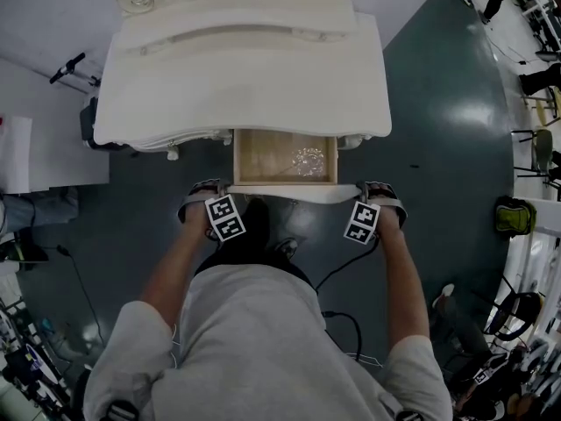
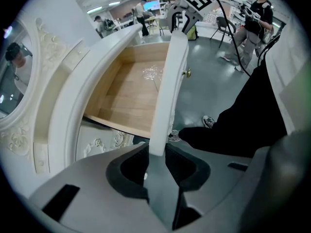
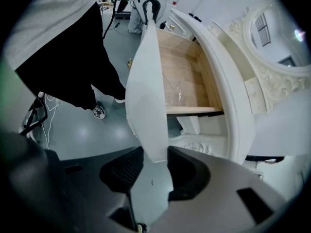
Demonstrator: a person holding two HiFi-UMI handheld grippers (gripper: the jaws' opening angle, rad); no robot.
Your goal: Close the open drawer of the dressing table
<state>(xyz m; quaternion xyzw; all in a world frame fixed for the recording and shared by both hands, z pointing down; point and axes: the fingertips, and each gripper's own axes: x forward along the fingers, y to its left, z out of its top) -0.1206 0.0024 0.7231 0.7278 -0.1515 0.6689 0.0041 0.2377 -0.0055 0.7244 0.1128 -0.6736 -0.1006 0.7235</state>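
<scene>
The white dressing table (image 1: 241,77) has its middle drawer (image 1: 263,158) pulled out, showing a pale wood bottom with a small glittery item (image 1: 308,160) in it. The drawer's white front panel (image 1: 294,193) runs between my two grippers. My left gripper (image 1: 210,202) clasps the panel's left end; in the left gripper view the panel (image 2: 170,81) runs away from the jaws (image 2: 156,153), pads against both faces. My right gripper (image 1: 372,202) holds the right end the same way, the panel (image 3: 148,91) wedged between its pads (image 3: 154,160).
I stand close behind the drawer front, black trousers (image 2: 243,120) and shoes (image 3: 98,112) near it. An ornate mirror (image 3: 286,38) rises behind the tabletop. A cable (image 1: 337,318) trails on the dark floor. Chairs and a green bag (image 1: 514,215) stand at the right.
</scene>
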